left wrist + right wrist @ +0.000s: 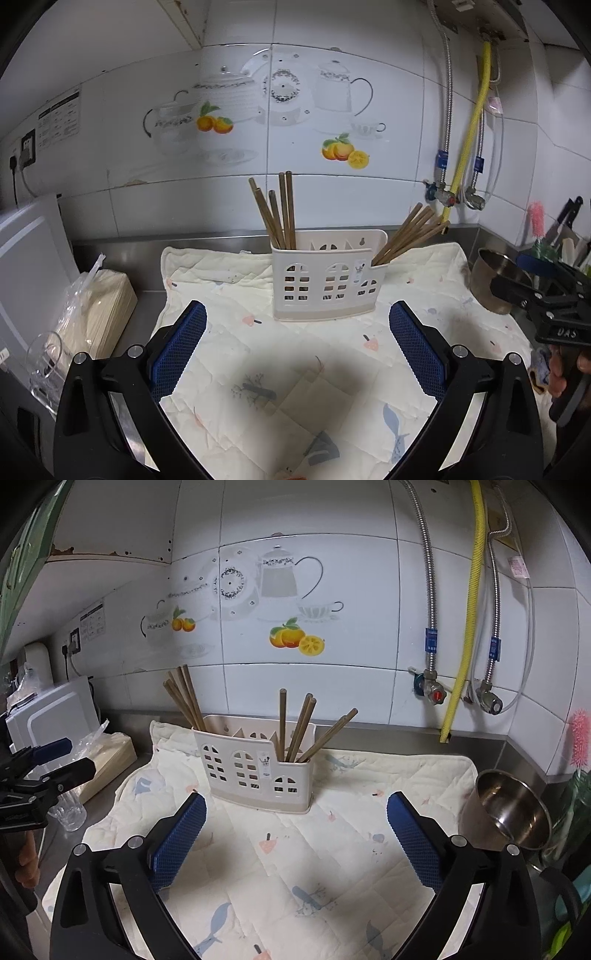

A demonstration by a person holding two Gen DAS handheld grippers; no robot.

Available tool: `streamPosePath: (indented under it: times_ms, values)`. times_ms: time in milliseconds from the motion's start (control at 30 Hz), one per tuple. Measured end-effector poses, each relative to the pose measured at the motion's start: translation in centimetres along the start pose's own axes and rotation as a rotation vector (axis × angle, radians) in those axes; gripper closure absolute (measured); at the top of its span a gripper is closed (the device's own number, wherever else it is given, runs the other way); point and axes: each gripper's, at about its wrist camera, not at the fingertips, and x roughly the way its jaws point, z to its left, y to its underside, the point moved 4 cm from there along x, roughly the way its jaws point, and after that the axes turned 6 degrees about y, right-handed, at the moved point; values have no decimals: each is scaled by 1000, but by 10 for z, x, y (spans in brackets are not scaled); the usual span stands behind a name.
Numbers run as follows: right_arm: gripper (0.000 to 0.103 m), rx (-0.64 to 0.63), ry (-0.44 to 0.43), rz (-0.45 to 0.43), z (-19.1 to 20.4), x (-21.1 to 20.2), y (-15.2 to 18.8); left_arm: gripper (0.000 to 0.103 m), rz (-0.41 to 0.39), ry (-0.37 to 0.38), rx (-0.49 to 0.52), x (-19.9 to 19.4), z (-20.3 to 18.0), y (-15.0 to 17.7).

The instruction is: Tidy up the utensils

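Observation:
A white plastic utensil holder (327, 280) (255, 766) with window-shaped cutouts stands on a quilted printed cloth (295, 369) (295, 849). Several brown chopsticks (280, 210) (184, 698) stand in its left compartment. Another bunch of chopsticks (410, 232) (303, 727) leans out of its right compartment. My left gripper (297, 317) is open and holds nothing, a short way in front of the holder. My right gripper (295, 806) is likewise open, in front of the holder's right end. Each gripper shows at the edge of the other's view.
A steel bowl (491, 277) (506, 808) sits at the cloth's right edge. A bag of paper napkins (99, 306) (110, 753), a clear glass (46, 354) (70, 812) and a white appliance (29, 251) stand on the left. Pipes and valves (432, 692) run along the tiled wall.

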Motion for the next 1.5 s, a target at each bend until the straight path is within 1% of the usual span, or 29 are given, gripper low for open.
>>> streamPosePath:
  times_ms: [200, 667, 1500]
  values:
    - [7, 8, -10, 3, 5, -7, 6, 5, 2, -8, -33, -3, 3, 5]
    - [7, 17, -26, 32, 11, -8, 19, 5, 27, -24, -64, -3, 6, 20]
    - [7, 22, -29, 46, 14, -6, 24, 5, 43, -19, -79, -4, 8, 27]
